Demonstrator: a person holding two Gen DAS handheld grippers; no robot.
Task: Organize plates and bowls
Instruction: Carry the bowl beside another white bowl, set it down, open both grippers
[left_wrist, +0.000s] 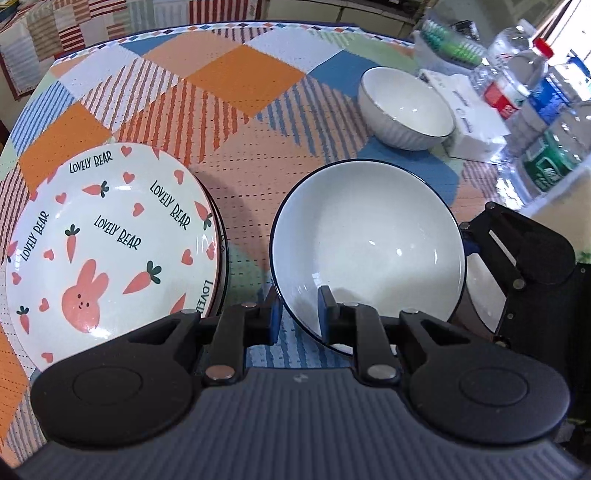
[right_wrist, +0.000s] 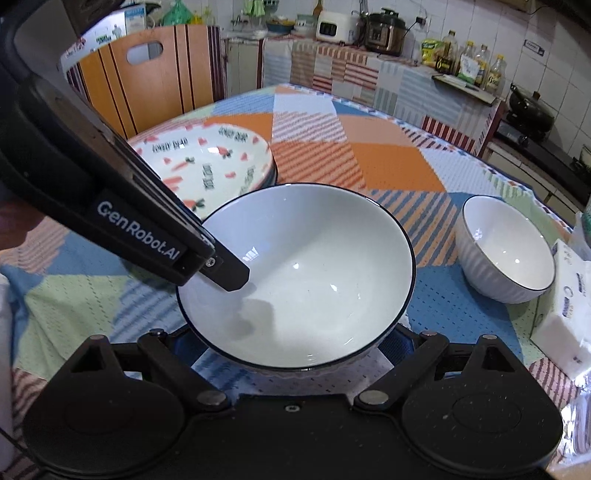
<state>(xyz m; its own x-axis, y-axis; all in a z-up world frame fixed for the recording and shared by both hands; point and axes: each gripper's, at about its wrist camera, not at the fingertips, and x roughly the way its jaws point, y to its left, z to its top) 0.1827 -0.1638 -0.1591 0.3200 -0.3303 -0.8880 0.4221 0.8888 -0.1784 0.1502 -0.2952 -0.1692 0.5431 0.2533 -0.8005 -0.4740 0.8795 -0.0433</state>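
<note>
Left wrist view: my left tool (left_wrist: 298, 314) is clenched on the near rim of the big bowl (left_wrist: 369, 243), one pad inside, one outside. Bowl sits tilted, beside the bunny plate (left_wrist: 107, 254) on the bench (left_wrist: 243, 74). Right tool (right_wrist: 295, 343) straddles the bowl w/ pads at its outer sides; can't tell if it's gripping. Small bowl (left_wrist: 406, 107) stands apart, next to the tissue pack (right_wrist: 565, 325).

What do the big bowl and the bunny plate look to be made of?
Big bowl: probably glazed ceramic, glossy white with a thin dark rim line; sharp light glints on its inside. Bunny plate: likely glazed ceramic too, cream with printed carrots and hearts under a soft sheen, though melamine can't be ruled out.
</note>
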